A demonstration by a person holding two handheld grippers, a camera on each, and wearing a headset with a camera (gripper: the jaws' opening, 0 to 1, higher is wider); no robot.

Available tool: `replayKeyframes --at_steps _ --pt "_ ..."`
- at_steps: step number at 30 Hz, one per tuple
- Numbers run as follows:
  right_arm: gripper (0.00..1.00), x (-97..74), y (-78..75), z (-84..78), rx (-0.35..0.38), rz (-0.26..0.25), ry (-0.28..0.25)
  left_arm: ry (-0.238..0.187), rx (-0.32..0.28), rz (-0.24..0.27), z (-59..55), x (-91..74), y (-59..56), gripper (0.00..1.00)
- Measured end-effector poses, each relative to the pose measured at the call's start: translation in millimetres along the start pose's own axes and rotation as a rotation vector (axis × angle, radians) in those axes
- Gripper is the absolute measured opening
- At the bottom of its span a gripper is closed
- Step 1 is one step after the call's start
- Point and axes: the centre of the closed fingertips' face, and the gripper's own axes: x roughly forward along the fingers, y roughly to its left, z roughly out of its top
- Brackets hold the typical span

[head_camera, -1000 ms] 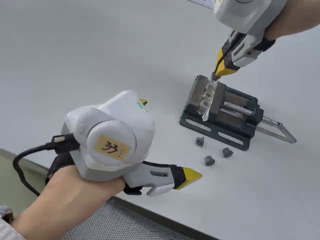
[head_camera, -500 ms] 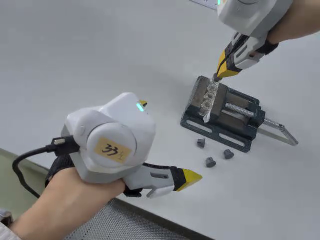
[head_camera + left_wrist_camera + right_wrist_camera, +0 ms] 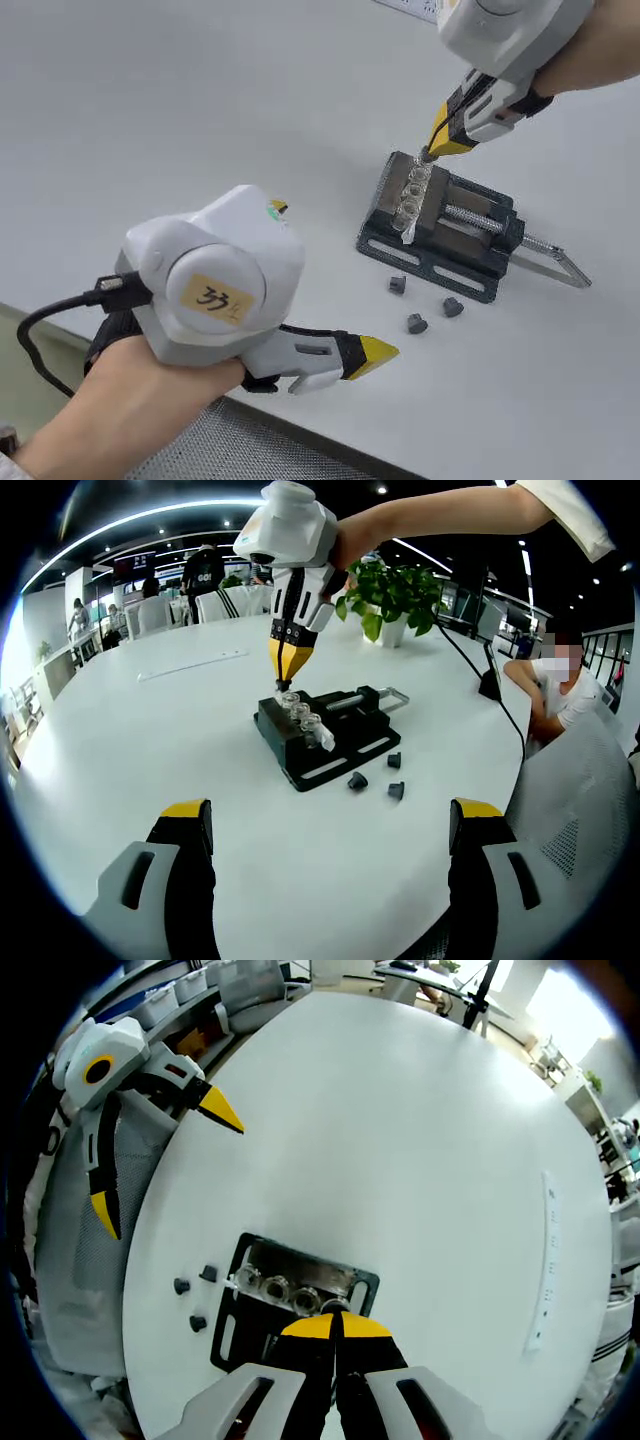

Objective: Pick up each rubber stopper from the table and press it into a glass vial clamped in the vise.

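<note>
Head view: three rubber stoppers (image 3: 417, 323), judged light and squashy, lie on the desk (image 3: 200, 100) beside the vise (image 3: 470, 250), so pinch their sides; left gripper view: your left gripper (image 3: 330, 815) gapes empty; right gripper view: your right gripper (image 3: 335, 1325) is clenched at the far end of the fragile glass vials (image 3: 275, 1287).

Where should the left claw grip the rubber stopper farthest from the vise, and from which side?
Grip the rubber stopper across its sides, coming straight down from above. It lies low on the table, apart from the vise, so the open left claw probably has room.
</note>
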Motion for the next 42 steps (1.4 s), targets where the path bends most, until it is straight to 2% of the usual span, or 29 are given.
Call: replayKeyframes --at_steps 5,10,11,13,17,21,31,34,38,40,42 --pt "0.00 -0.5 0.2 0.1 0.005 -0.011 -0.003 -0.001 -0.003 0.003 -0.3 -0.3 0.9 0.98" --pt "0.00 -0.6 2.0 0.9 -0.013 -0.015 0.016 0.001 -0.002 0.002 -0.4 0.1 0.6 0.98" --pt "0.00 -0.2 0.8 0.0 -0.027 -0.014 0.025 0.000 -0.003 0.003 -0.3 0.3 0.6 0.98" --pt "0.00 -0.6 -0.4 -0.6 -0.009 -0.010 0.033 -0.001 -0.004 0.003 -0.4 0.6 1.0 0.98" --pt "0.00 -0.6 1.5 -1.1 -0.052 -0.016 0.085 -0.001 -0.006 0.004 -0.8 0.9 1.3 0.98" --pt "0.00 -0.8 2.6 -0.3 -0.017 -0.005 0.108 0.003 0.000 0.003 -1.7 1.3 1.4 0.98" --pt "0.00 1.6 1.3 -0.2 0.011 -0.007 0.152 0.008 0.000 0.003 -3.2 2.1 2.2 0.98" --pt "0.00 1.4 -0.7 -0.8 0.048 -0.010 0.114 0.007 -0.002 0.002 -3.2 2.0 2.0 0.98" --pt "0.00 0.9 -1.1 0.6 0.121 -0.009 0.023 0.007 -0.002 0.003 -3.3 2.0 2.0 0.98" --pt "0.00 -1.1 1.0 1.0 0.150 -0.010 -0.005 0.007 -0.001 0.003 -3.4 2.0 2.0 0.98" --pt "0.00 -3.3 4.4 0.2 0.146 -0.013 -0.014 0.008 0.000 0.001 -3.9 2.2 1.6 0.98"
